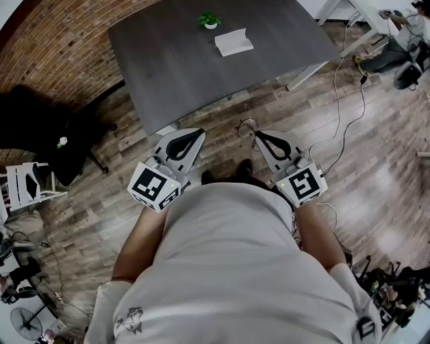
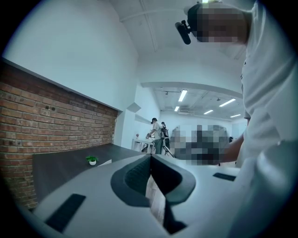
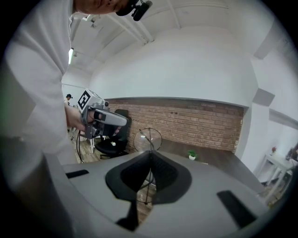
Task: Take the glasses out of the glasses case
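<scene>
"Ahead of both grippers, what is there?"

"Grey table (image 1: 181, 74), with a small plant (image 1: 209, 21) and the white case (image 1: 234, 42) on its far part. Nothing lies between the grippers and the table's near edge, only wood floor (image 1: 376, 175). A black chair (image 1: 40, 127) stands off to the left by the brick wall (image 1: 60, 40), and cables (image 1: 349, 127) trail along the floor on the right."

"And the glasses?"

"Out of the case and well apart from it. The glasses (image 1: 246, 126) hang at the tip of the right gripper (image 1: 257, 135), whose jaws are pinched together on a thin wire part of the frame. One round lens stands up just past the tips."

"The left gripper?"

"The left gripper (image 1: 201, 132) has its jaws closed tip to tip with nothing in them."

"How are they held?"

"Side by side in front of the chest, over the floor and short of the table. Both point towards it, nearly level, with bare forearms behind the marker cubes."

"Anything unclear?"

"The hands are hidden behind the cubes, and the torso covers the legs. The case is too small to tell whether it lies open, and which part of the frame is gripped I cannot tell."
</scene>
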`<state>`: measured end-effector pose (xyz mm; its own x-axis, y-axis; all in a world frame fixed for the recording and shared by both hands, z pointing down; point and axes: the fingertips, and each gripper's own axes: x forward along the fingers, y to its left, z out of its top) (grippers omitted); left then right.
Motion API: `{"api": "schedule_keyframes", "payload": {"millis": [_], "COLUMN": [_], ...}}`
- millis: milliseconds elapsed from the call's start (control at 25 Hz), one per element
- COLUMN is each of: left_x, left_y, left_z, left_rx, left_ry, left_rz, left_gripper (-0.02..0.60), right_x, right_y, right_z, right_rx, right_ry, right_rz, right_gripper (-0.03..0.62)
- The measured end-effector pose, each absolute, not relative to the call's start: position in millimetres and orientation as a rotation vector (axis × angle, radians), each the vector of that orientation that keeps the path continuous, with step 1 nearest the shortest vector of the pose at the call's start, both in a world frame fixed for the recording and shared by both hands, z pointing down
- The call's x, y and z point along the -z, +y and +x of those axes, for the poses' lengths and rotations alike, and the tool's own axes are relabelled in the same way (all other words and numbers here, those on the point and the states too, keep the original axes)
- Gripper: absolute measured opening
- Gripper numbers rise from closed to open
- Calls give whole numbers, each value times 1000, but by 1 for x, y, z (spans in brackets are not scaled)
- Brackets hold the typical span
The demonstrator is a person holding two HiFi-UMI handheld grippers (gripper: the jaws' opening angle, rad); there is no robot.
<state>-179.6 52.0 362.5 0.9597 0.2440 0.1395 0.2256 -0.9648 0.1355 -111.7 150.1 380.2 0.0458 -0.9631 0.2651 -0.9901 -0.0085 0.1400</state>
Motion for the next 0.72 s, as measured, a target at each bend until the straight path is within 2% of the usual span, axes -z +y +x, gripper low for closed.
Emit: {"api": "schedule_keyframes", "payload": {"millis": [720], "left_x": [-361], "left_y": [29], "left_z": [-225], "left_rx": [-185], "left_ry": [402], "left_rz": [2976], "left_gripper": [11], "right_x": [-373], "right_y": [126], "right_z": [-155], "right_rx": [-120], "right_ry": [-1933], "right_rz": [2068], "right_gripper": [12]}}
